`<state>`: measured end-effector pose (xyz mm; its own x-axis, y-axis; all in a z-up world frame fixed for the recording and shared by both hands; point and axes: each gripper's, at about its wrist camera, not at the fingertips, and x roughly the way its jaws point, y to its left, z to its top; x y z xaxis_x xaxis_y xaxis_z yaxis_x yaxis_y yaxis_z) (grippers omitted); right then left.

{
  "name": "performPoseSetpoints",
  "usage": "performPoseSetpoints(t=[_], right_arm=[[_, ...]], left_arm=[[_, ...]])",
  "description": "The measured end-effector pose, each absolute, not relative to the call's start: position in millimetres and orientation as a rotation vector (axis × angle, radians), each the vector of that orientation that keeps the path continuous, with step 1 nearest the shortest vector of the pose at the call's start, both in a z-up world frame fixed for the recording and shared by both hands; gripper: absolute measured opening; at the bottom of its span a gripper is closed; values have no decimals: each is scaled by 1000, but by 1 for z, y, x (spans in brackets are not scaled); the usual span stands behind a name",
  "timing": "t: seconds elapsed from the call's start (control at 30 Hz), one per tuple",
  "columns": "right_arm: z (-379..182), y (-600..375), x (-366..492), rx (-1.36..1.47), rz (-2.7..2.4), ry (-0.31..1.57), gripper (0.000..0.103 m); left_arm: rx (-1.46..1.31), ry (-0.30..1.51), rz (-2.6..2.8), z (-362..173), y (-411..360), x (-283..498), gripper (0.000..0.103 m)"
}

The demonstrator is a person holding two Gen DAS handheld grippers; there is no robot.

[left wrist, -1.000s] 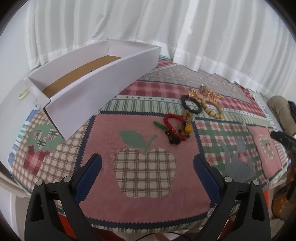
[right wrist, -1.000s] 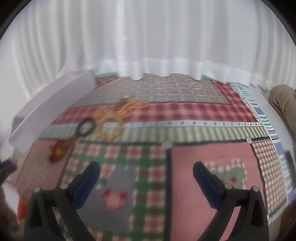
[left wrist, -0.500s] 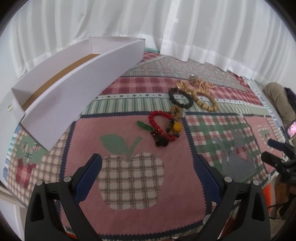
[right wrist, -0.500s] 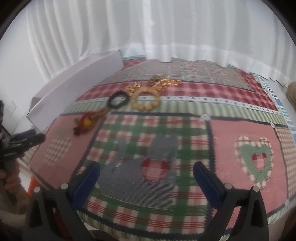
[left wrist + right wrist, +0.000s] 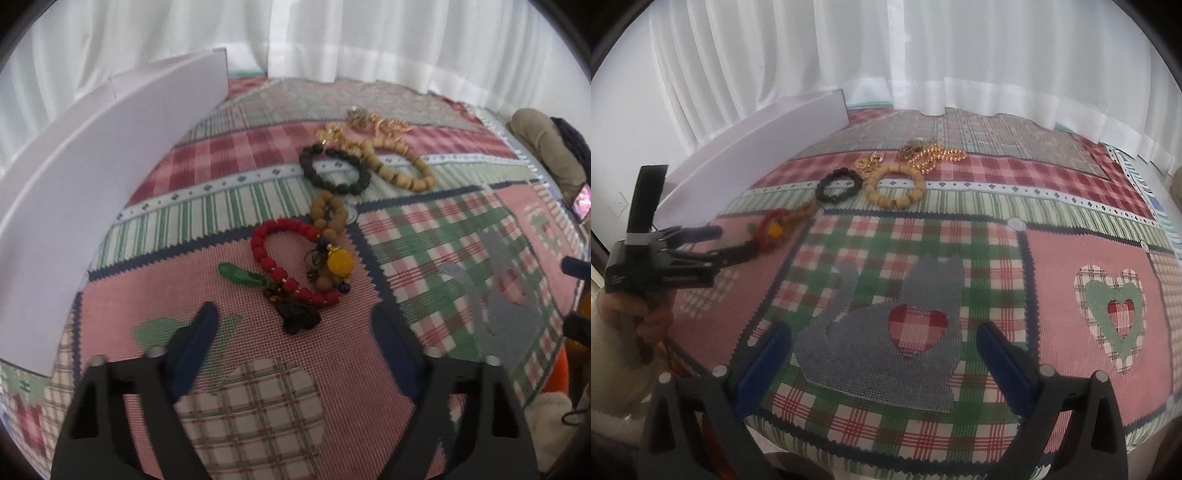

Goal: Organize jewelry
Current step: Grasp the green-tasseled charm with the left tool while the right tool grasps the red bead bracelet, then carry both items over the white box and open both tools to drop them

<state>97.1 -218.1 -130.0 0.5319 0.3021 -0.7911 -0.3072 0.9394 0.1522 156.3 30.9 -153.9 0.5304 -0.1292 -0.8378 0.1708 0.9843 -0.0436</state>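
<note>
Left tool [image 5: 295, 328] jaws closing, nothing between the pads yet; patchwork-cloth surface [image 5: 258, 387] directly under it. Just ahead of its tips: dark tassel charm [image 5: 298, 316], then red bead bracelet [image 5: 288, 258] with green leaf pendant [image 5: 242, 275] to its left and yellow bead [image 5: 340, 261] to its right. Farther ahead: small tan bead loop [image 5: 328, 214], black bead bracelet [image 5: 334, 170], wooden bead bracelet [image 5: 400, 164], gold chain pile [image 5: 373, 123] farthest. White box [image 5: 103, 177] stands well to the left of the tool. Right tool [image 5: 882, 354] jaws wide apart, empty, over the grey cat patch [image 5: 886, 314]; all jewelry lies far ahead-left of it. A hand [image 5: 639, 317] holds the left tool.
</note>
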Motion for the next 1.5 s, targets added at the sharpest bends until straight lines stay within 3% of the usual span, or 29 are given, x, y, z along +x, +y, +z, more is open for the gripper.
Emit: performPoseSetpoints(t=[0.03,0.1,0.13,0.17,0.2,0.53,0.7,0.77,0.93,1.03,1.23,1.5], right_arm=[[-131,-218,98,-5,363,946,102],[-130,-216,98,-11,367,944,102],[-130,-215,98,-16,371,943,102],[-130,-212,98,-25,375,941,102],[-130,-211,99,-30,378,942,102],[-139,-166,134,-20,520,964,99],[-150,-116,165,-58,620,969,75],[-160,-96,181,-56,656,997,59],[-173,-70,199,-44,672,1033,44],[-178,-63,204,-51,668,1055,22],[-166,-75,204,25,711,1049,18],[-93,-112,193,68,747,991,18]], left_arm=[[38,1003,-174,-156,32,158,64],[-22,1016,-187,-160,38,159,35],[-50,1016,-198,-161,42,158,25],[-85,1016,-216,-162,48,157,17],[-104,1014,-223,-161,52,156,15],[-197,998,-145,-153,97,117,13],[-195,1008,-112,-159,101,110,13],[-197,1013,-112,-161,100,110,13],[-191,1018,-115,-163,99,112,13],[-201,1018,-122,-164,100,112,13],[-231,1016,-127,-158,104,111,13],[-308,941,-154,-100,116,105,13]])
